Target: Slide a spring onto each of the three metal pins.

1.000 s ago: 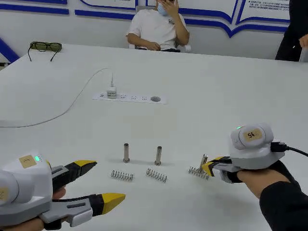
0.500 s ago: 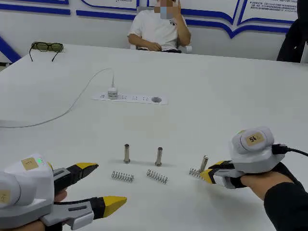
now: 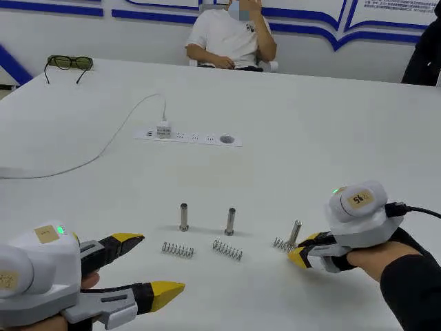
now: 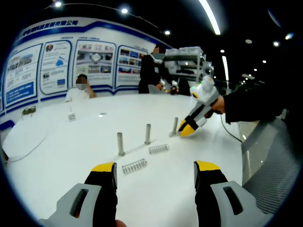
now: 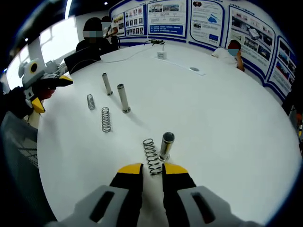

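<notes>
Three metal pins stand upright in a row on the white table: left pin (image 3: 184, 216), middle pin (image 3: 230, 221), right pin (image 3: 295, 233). A spring lies in front of each: left spring (image 3: 178, 249), middle spring (image 3: 227, 249), right spring (image 3: 281, 244). My right gripper (image 3: 298, 256) sits low on the table, its jaws drawn together on the near end of the right spring (image 5: 151, 156), just beside the right pin (image 5: 164, 146). My left gripper (image 3: 151, 265) hovers open and empty at the front left, short of the left spring (image 4: 134, 166).
A power strip (image 3: 189, 137) with a white plug and cable lies mid-table. Dark glasses (image 3: 67, 63) rest at the far left. A person in a white shirt (image 3: 231, 34) sits at the far edge. Open table surrounds the pins.
My right gripper has drawn back slightly from the right pin toward the spring's near end. The left gripper has held its place, still open. The camera has shifted a little.
</notes>
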The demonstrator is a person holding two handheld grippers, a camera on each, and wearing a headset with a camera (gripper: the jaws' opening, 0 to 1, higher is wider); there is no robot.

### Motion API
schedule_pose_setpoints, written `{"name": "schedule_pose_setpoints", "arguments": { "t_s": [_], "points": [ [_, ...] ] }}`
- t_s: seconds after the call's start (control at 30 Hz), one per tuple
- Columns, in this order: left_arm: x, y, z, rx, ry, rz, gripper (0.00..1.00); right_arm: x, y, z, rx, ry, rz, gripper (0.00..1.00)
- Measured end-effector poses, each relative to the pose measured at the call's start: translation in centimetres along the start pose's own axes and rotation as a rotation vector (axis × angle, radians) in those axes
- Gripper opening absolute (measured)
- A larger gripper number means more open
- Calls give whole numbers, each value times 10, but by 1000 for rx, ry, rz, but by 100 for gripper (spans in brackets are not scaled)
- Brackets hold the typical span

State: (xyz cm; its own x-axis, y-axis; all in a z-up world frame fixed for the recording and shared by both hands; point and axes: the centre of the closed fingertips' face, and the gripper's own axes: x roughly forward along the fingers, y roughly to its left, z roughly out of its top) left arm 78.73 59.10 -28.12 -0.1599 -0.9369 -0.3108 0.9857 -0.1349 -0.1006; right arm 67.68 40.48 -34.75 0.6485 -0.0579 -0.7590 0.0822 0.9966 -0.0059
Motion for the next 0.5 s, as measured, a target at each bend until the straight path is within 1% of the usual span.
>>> {"name": "schedule_pose_setpoints", "arguments": {
  "t_s": [0.2, 0.37, 0.5],
  "points": [
    [1, -2, -3, -3, 7, -7, 67, 1, 2, -3, -5, 11, 9, 16],
    [3, -5, -4, -1, 10, -16, 66, 2, 1, -3, 11, 5, 7, 15],
    [5, -6, -7, -2, 14, -26, 66, 1, 2, -4, 37, 6, 10, 12]
  ]
}}
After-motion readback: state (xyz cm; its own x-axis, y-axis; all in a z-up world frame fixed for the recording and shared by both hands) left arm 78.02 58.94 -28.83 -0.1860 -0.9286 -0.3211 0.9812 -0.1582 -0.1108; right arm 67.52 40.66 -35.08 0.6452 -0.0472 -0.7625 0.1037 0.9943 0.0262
